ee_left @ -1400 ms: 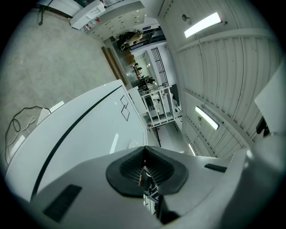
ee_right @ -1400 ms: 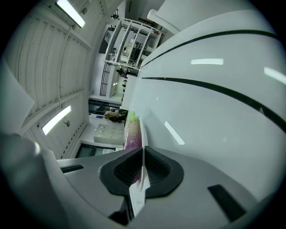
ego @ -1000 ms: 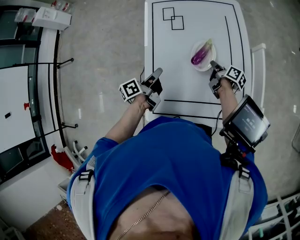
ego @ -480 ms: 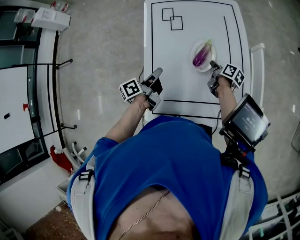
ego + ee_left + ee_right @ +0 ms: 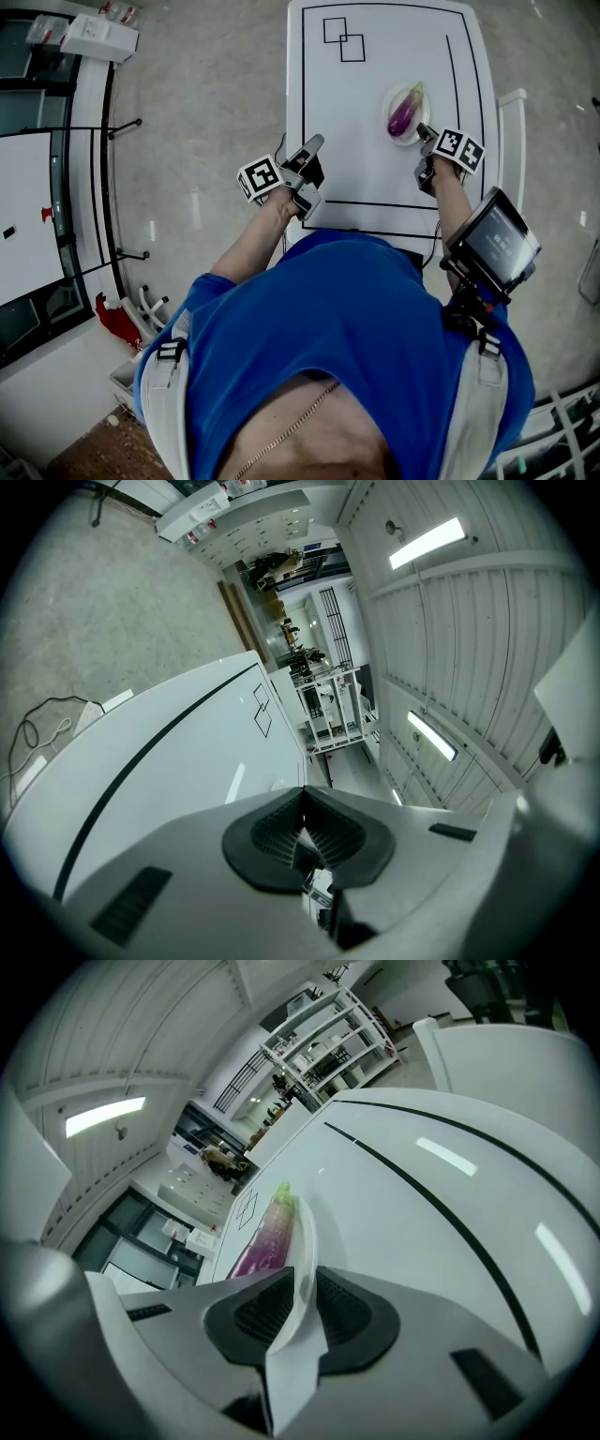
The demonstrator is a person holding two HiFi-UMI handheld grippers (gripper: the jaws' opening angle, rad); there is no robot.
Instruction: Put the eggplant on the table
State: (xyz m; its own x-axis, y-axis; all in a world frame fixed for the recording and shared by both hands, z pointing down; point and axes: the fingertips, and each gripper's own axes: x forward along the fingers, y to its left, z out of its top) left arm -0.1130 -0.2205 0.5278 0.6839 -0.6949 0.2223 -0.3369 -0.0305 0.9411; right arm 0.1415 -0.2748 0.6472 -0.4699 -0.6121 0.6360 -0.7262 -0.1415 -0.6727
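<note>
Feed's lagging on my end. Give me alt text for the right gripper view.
The right gripper is shut on the rim of a white plate, seen edge-on. A purple eggplant with a green tip lies in the plate beyond the jaws; a white table with black lines fills the background.

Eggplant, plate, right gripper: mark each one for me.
eggplant (image 5: 405,111): head view, middle of its purple body.
plate (image 5: 303,1241): right gripper view, white rim just ahead of the gripper.
right gripper (image 5: 424,131): head view, between its fingertips at the plate's near edge.
</note>
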